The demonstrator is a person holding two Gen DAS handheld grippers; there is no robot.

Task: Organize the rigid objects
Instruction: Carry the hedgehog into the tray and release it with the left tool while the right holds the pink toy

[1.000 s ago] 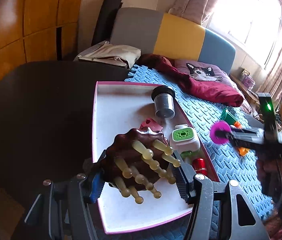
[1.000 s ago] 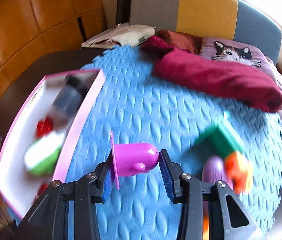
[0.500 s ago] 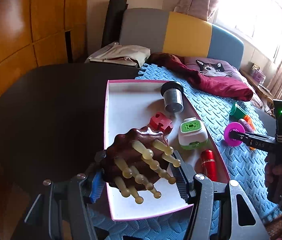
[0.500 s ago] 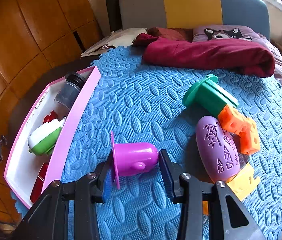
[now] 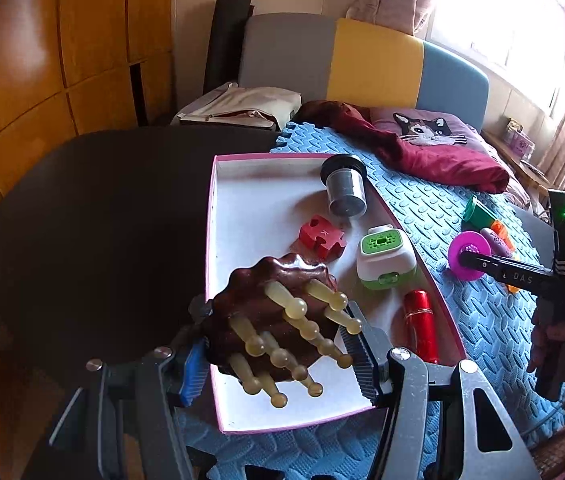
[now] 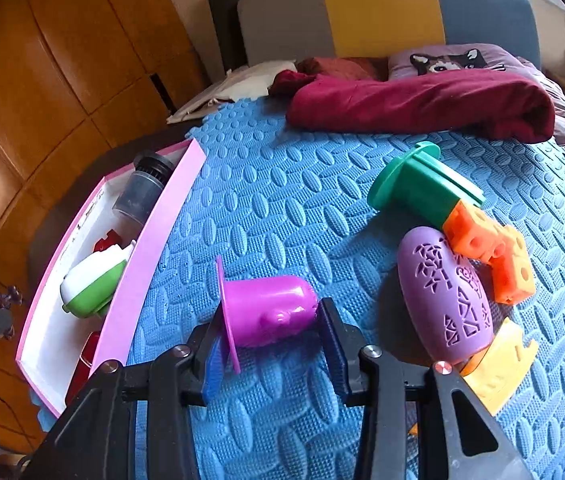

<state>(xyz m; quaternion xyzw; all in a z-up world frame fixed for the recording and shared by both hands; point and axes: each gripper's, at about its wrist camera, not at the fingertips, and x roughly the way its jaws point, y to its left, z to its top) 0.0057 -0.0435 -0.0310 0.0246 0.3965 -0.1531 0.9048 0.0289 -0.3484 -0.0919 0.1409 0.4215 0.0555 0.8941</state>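
A blue foam mat (image 6: 282, 208) was seen covering the bed. A pink-rimmed white tray (image 5: 250, 200) was noted at the mat's edge, with a grey jar (image 5: 344, 192), a green-white box (image 5: 384, 258) and a red tube (image 5: 420, 324) inside. The left tool (image 5: 278, 350) was clamped on a brown spiked massager (image 5: 258, 304) above the tray's near end. The right tool (image 6: 268, 344) was clamped on a magenta cup (image 6: 270, 310) over the mat, just beside the tray.

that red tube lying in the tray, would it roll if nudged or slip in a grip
The red tube is a smooth cylinder lying on its side on the tray's flat floor, so a sideways nudge would probably roll it. Its glossy, metallic-looking surface suggests it could slip between pads. It looks rigid, so unlikely to bend.
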